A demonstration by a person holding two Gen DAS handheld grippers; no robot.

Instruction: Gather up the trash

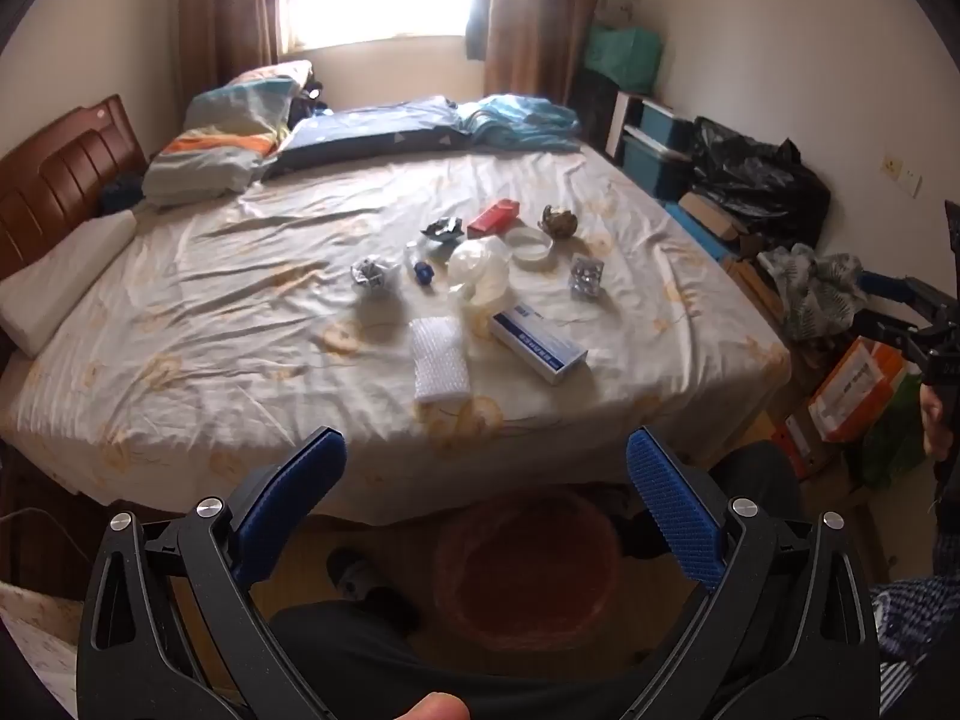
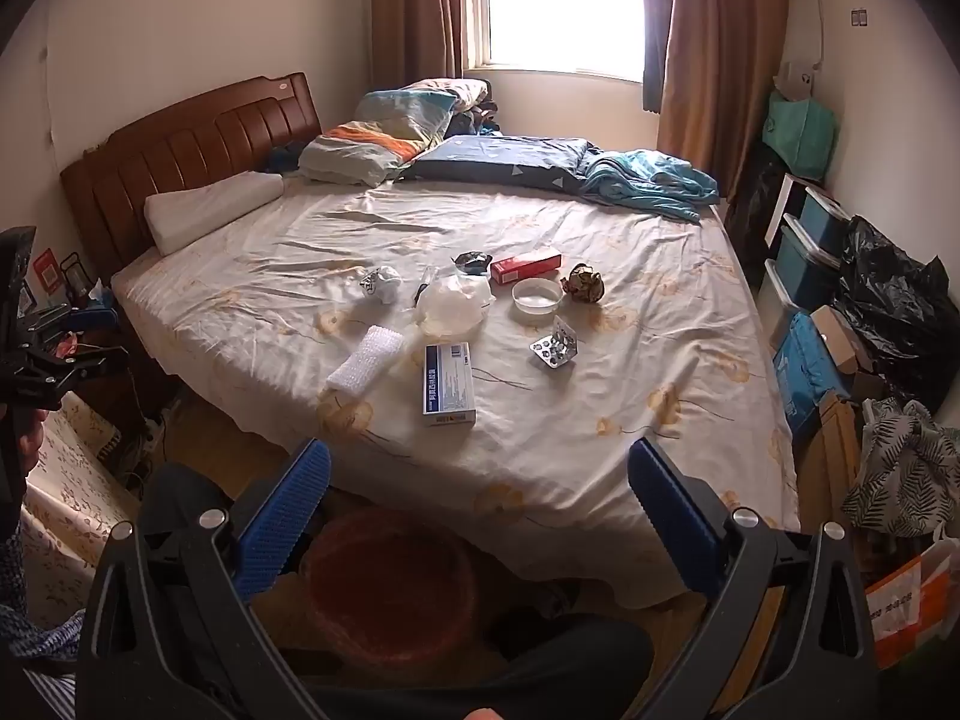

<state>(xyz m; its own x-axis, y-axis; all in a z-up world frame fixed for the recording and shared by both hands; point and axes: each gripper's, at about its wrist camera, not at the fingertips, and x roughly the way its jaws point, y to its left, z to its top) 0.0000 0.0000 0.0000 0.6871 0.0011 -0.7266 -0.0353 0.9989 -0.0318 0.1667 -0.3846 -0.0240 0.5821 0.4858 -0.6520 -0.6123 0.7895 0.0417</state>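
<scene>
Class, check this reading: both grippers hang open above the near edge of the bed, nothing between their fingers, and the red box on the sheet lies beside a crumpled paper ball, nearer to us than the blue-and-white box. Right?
One slip: the red box lies farther away than the blue-and-white box, not nearer, as the right wrist view shows. The rest stands.

home bedroom: double bed (image 2: 540,420) with wooden headboard (image 2: 180,150), pillows (image 2: 210,210), curtained window (image 2: 564,0).

The person holds both tools out low in front. The left gripper (image 1: 486,474) and right gripper (image 2: 480,480) tilt downward, blue jaws spread wide, nothing between them.
</scene>
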